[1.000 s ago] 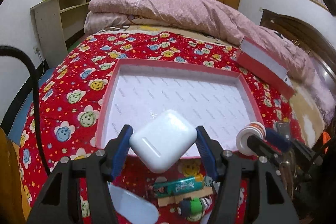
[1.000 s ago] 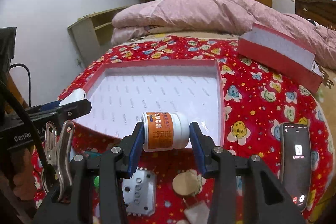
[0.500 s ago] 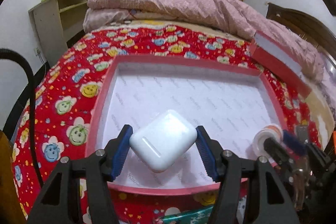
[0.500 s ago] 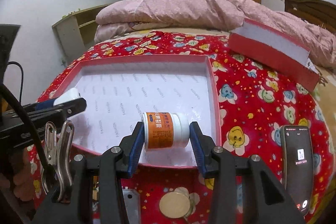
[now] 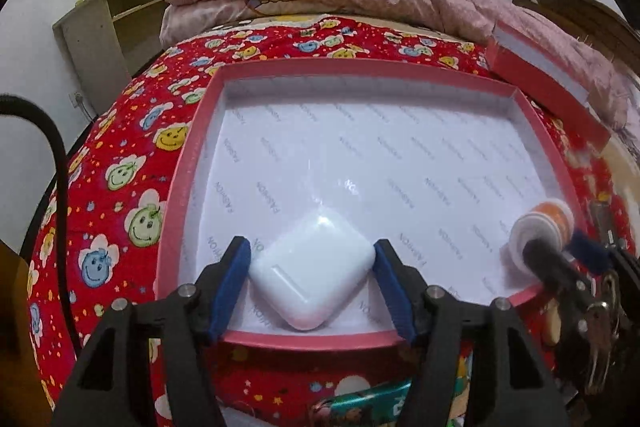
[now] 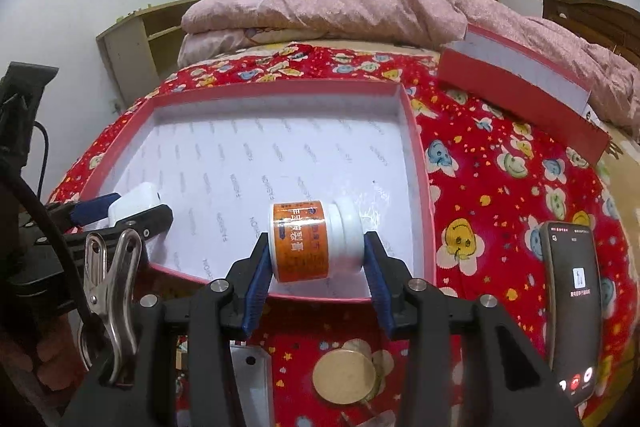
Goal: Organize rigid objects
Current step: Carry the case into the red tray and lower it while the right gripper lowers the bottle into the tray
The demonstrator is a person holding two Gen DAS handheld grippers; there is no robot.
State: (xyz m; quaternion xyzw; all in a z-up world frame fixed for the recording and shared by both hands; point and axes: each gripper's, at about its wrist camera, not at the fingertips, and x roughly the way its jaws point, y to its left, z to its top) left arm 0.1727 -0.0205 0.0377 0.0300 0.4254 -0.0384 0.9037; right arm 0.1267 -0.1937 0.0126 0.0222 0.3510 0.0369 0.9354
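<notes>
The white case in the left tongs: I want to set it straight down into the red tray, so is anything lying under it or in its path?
Nothing visible blocks it. The white case is shut in the left tongs over the red tray, whose white liner shows bare around it. The orange bottle, held by the right tongs, sits apart to the right.

Soft, even indoor light was cast from above; glare was seen on the tray lining toward 12 o'clock. Fisheye bending and dark vignetting were seen at all edges, with blur at 3 o'clock.
</notes>
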